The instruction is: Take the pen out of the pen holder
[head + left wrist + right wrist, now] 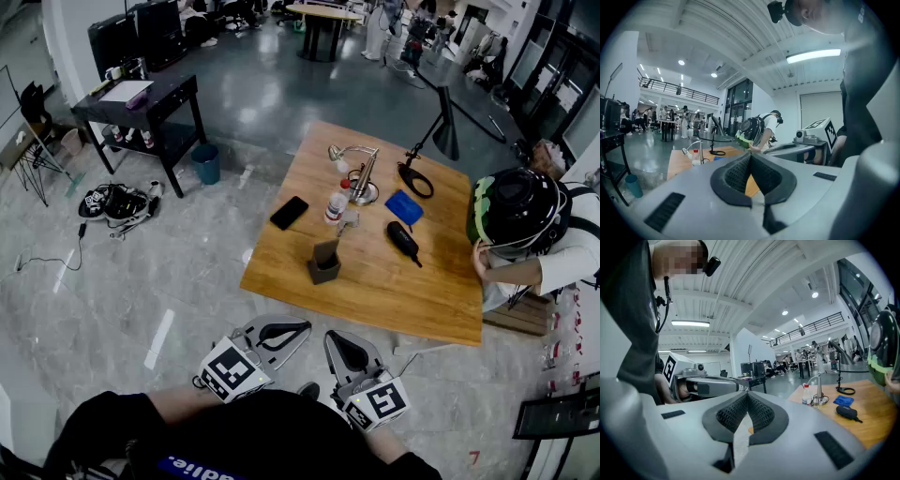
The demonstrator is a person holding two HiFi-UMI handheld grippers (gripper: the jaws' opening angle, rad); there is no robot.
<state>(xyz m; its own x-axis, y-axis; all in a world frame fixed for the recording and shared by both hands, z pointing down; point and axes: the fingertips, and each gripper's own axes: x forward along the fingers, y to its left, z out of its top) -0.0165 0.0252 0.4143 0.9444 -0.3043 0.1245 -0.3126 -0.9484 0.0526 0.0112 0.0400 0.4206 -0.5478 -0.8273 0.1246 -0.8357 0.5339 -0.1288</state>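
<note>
Hovering bottom centre, left gripper (298, 328) and right gripper (336, 339) have jaws closed, empty; the reach to the mid-frame pen holder (324, 262) seems not yet begun.

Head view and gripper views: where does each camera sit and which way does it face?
Head view: on the person's head, looking steeply down at the wooden table and pen holder; sleeves, left gripper and right gripper show below.
Left gripper view: on the left gripper, looking level along its shut jaws; the person's torso looms right.
Right gripper view: likewise along its shut jaws; torso left.
Shared: both gripper views catch the bottle and each other's gripper.
</note>
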